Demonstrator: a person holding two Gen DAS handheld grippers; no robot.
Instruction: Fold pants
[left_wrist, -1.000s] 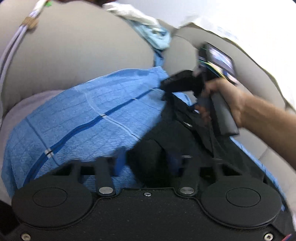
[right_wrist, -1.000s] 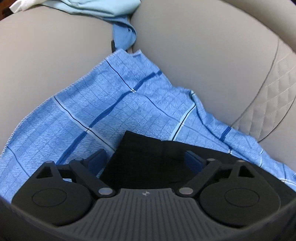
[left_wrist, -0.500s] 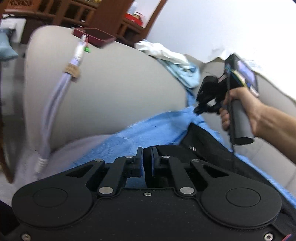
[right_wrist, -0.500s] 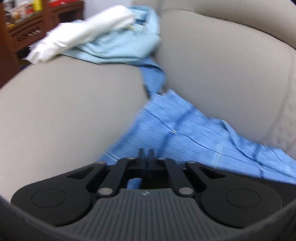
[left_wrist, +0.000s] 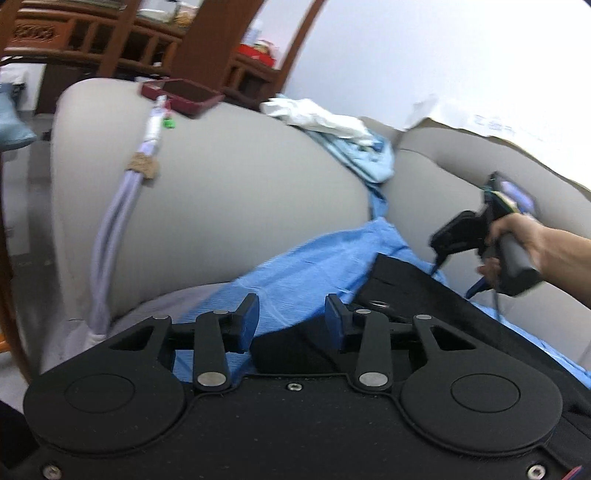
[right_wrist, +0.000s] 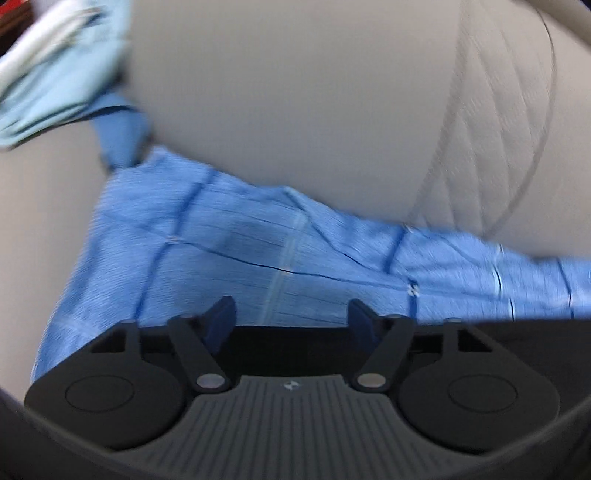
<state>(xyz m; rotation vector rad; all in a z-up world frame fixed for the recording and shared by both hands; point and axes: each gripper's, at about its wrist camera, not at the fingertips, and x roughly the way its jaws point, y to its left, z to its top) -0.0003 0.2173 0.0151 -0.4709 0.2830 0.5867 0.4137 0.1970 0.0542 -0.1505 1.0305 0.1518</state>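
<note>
The black pants (left_wrist: 424, 295) lie on a blue checked cloth (left_wrist: 314, 266) spread over the grey sofa seat. In the left wrist view my left gripper (left_wrist: 291, 317) is open and empty, just above the near edge of the pants. My right gripper (left_wrist: 443, 240) is held in a hand above the far right part of the pants. In the right wrist view the right gripper (right_wrist: 291, 317) is open and empty, with a strip of the black pants (right_wrist: 288, 336) below it and the blue cloth (right_wrist: 258, 243) ahead.
The grey sofa backrest (right_wrist: 314, 92) and armrest (left_wrist: 221, 192) surround the seat. A pile of light blue and white clothes (left_wrist: 332, 125) lies on the sofa top. A dark red tray (left_wrist: 181, 96) and a pale cable (left_wrist: 122, 221) are on the armrest. Wooden furniture stands behind.
Both grippers were shut half a second ago and have opened. The pants have dropped from them onto the blue cloth. The right gripper has moved right and lower.
</note>
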